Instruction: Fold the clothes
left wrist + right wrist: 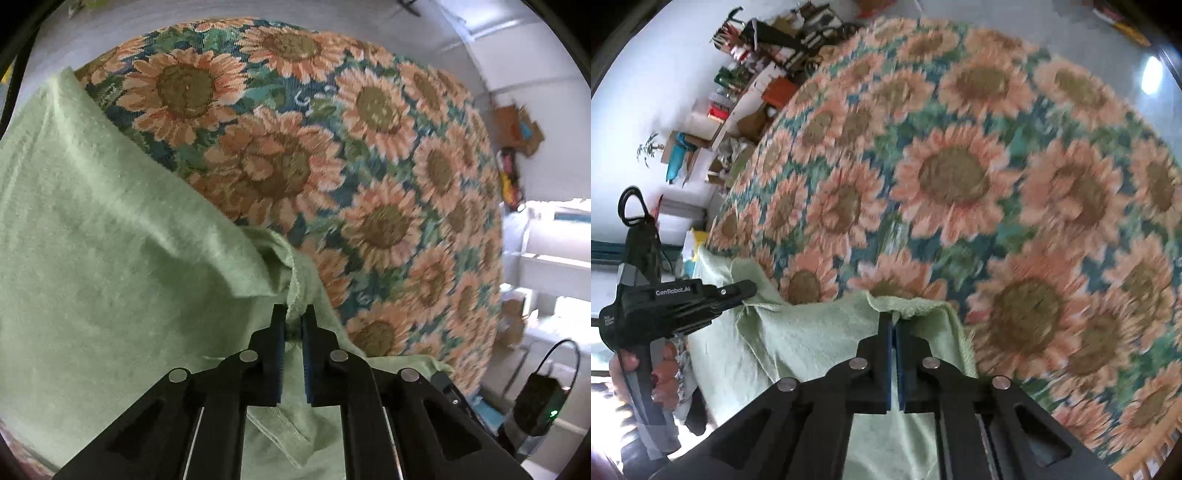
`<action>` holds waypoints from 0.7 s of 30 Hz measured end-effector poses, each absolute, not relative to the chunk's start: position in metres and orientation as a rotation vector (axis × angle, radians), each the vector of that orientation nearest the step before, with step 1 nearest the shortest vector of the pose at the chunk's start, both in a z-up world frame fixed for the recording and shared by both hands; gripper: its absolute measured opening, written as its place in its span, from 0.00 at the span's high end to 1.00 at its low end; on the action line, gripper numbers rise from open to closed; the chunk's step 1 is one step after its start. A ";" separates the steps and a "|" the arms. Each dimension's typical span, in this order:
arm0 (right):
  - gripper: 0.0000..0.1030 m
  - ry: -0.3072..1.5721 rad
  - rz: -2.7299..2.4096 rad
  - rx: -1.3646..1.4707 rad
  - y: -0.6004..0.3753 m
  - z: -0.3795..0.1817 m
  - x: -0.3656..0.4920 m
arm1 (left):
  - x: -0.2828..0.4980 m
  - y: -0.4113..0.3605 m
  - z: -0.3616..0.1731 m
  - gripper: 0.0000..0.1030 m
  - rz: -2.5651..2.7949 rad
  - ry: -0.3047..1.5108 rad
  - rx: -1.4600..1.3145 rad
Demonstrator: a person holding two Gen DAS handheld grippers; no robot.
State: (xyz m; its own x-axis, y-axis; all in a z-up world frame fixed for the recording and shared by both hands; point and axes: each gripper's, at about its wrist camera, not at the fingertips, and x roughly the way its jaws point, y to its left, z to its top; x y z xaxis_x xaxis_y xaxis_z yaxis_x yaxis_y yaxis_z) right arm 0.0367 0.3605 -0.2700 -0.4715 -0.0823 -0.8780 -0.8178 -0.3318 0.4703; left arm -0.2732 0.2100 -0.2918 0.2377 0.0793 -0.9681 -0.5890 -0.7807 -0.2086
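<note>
Grippers clamped on a pale green garment over a sunflower-patterned bench cover.

Left gripper has its jaws pinched on a bunched fold of the green garment, and the right gripper nips a frayed edge of the same cloth — both point steeply down. The garment hangs slack between them, draped over the near part of the sunflower cover, which lies bare beyond it. In the right wrist view a hand grips the left gripper's handle at the frame's left edge — cluttered shelves stand against the wall behind.
</note>
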 end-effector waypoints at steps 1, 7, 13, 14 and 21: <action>0.97 1.373 1.851 -1.166 0.364 -0.268 0.040 | -0.278 0.210 -0.291 0.93 1.583 0.449 -1.965; 0.98 1.352 1.798 -1.092 0.388 -0.269 0.055 | -0.305 0.220 -0.277 0.93 1.563 0.378 -1.945; 0.98 1.338 1.770 -1.112 0.386 -0.277 0.059 | -0.289 0.264 -0.270 0.93 1.595 0.477 -1.850; 0.98 1.337 1.767 -1.115 0.386 -0.278 0.058 | -0.289 0.269 -0.269 0.93 1.594 0.498 -1.843; 0.93 1.324 1.783 -1.132 0.384 -0.280 0.049 | -0.295 0.291 -0.267 0.86 1.556 0.491 -1.839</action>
